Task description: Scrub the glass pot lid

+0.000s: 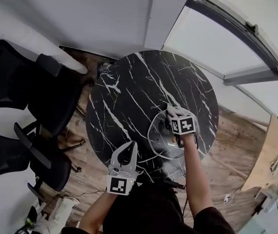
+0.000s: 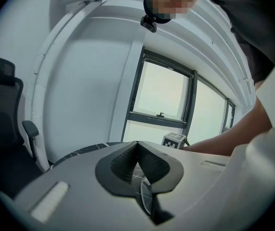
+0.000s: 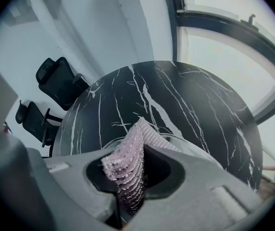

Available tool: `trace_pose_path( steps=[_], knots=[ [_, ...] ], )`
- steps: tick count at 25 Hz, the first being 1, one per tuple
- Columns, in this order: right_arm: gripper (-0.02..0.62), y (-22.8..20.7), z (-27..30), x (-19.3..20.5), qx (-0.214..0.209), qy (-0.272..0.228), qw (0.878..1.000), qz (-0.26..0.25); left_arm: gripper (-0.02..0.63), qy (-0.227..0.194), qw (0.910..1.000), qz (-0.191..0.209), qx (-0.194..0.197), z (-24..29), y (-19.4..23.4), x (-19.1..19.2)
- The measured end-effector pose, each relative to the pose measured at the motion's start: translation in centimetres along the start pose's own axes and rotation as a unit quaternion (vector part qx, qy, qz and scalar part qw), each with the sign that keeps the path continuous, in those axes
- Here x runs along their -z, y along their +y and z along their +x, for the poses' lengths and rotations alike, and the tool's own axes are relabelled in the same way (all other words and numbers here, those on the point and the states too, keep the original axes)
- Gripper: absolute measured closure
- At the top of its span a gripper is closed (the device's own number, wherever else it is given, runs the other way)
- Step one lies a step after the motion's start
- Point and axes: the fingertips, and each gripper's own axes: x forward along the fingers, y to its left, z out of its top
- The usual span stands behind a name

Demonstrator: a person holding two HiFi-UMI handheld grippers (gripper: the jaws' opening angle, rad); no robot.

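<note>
The glass pot lid (image 1: 164, 141) lies on the near right part of a round black marble table (image 1: 129, 91). My right gripper (image 1: 172, 115) hangs over the lid's far edge, shut on a pinkish-white mesh scrubbing pad (image 3: 130, 167). The pad's tip points down at the lid's glass (image 3: 195, 148). My left gripper (image 1: 129, 146) is left of the lid near the table's front edge, its jaws shut at the tips (image 2: 137, 150). A thin curved rim (image 2: 145, 196) shows in the gap behind those tips. I cannot tell whether it is gripped.
Two black office chairs (image 1: 31, 82) (image 1: 12, 155) stand left of the table on the wooden floor. Windows (image 1: 236, 28) run along the upper right. A wooden board (image 1: 270, 155) leans at the right. Cables and clutter (image 1: 51, 213) lie on the floor at the lower left.
</note>
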Motion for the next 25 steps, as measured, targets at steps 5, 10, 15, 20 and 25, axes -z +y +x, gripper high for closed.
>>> trace_pose_path(
  steps=[5,10,15,20,25],
  knots=[
    [0.518,2.0,0.8,0.0,-0.012,0.006,1.000,-0.005,0.603,0.000,1.0000,0.000,0.002,-0.6,0.7,0.1],
    [0.518,3.9,1.3,0.0,-0.016,0.010,1.000,-0.022,0.603,0.001,1.0000,-0.004,-0.002,-1.3,1.4,0.2],
    [0.518,5.6,1.6,0.5,-0.012,0.015,0.999,-0.046,0.603,0.000,1.0000,-0.003,-0.007,-2.6,2.2,0.4],
    [0.518,7.2,2.0,1.0,-0.017,0.013,0.998,-0.058,0.603,-0.006,0.9999,-0.003,-0.010,-3.6,2.8,0.5],
    [0.518,8.8,2.2,2.0,-0.020,0.015,0.998,-0.064,0.603,-0.011,0.9999,0.001,-0.007,-4.5,2.9,0.5]
  ],
)
